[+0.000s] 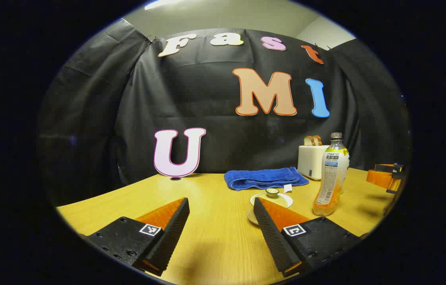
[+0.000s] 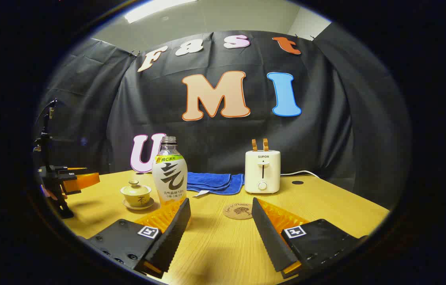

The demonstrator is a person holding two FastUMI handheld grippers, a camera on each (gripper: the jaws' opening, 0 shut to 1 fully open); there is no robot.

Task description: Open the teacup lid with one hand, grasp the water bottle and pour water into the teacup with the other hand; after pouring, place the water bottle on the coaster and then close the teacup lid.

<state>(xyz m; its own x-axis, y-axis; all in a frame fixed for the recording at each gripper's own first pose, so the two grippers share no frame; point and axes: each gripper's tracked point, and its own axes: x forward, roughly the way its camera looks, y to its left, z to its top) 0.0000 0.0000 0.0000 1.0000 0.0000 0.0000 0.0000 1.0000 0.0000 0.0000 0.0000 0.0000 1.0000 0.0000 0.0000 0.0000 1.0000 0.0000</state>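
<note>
A lidded teacup [image 1: 272,192] stands on its saucer [image 1: 282,201] just past my left gripper [image 1: 221,202], which is open and empty; its right finger hides part of the saucer. The labelled water bottle [image 1: 330,178] stands upright to the right of the cup. In the right gripper view the bottle [image 2: 169,174] rises just behind the left finger of my open, empty right gripper [image 2: 221,202], with the teacup [image 2: 135,194] to its left. A round coaster [image 2: 238,210] lies on the table between the fingertips, a little ahead.
A white toaster [image 2: 262,172] with bread slices and a folded blue towel [image 2: 215,182] sit at the back of the wooden table [image 2: 325,206]. The left gripper [image 2: 64,180] shows at the far left, the right gripper [image 1: 385,178] at the far right.
</note>
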